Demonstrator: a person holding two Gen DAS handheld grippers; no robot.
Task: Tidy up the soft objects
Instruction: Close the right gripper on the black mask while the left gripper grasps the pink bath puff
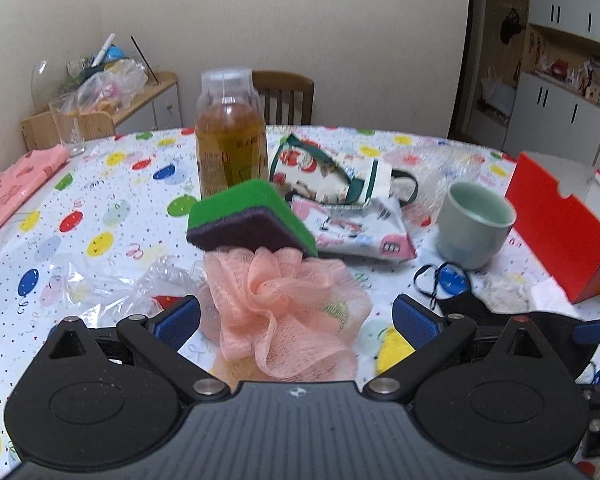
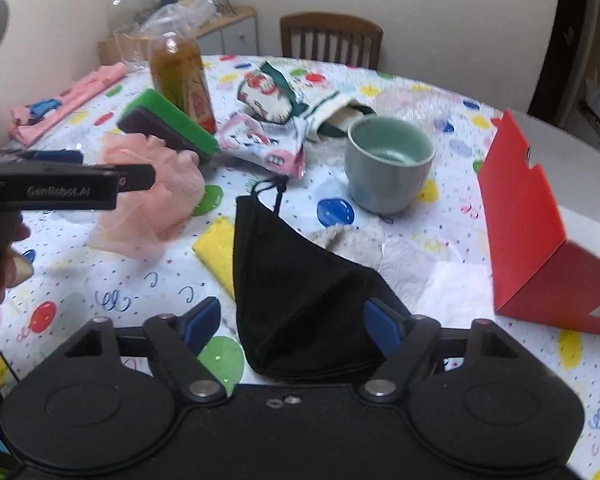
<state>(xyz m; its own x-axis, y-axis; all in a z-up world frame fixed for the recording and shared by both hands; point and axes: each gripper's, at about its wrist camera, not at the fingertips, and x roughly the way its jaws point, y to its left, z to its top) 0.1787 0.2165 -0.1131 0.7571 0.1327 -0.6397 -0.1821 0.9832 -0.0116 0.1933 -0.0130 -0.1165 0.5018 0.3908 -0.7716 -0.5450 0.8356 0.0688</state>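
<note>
Loofah (image 1: 284, 308), pink mesh, lies on the surface (image 1: 100, 216) between the spread pads of the left tongs (image 1: 296, 318); pads not touching it, so open. Green-and-purple sponge (image 1: 252, 216) rests on its far edge. Black mask (image 2: 300, 292) lies between the pads of the right tongs (image 2: 296, 320), jaws partly apart, no clear pinch on the fabric, so also open. Step looks like the approach to grasp, both hands at once. Next move likely needs each pair lowered and closed on its soft item; the sponge may tip off as the loofah lifts.

Near the mask: yellow cloth (image 2: 216, 256), fuzzy grey cloth (image 2: 352, 244), white tissue (image 2: 428, 276), green cup (image 2: 388, 160), red box (image 2: 540, 232). Farther back: printed pouches (image 1: 332, 176), bottle of amber liquid (image 1: 230, 136), clear plastic wrap (image 1: 112, 288), pink garment (image 1: 16, 188). Surface has a balloon-print cover. Room: wooden chair (image 1: 286, 96) behind, cluttered side cabinet (image 1: 100, 100), white cupboards (image 1: 560, 60) at right.
</note>
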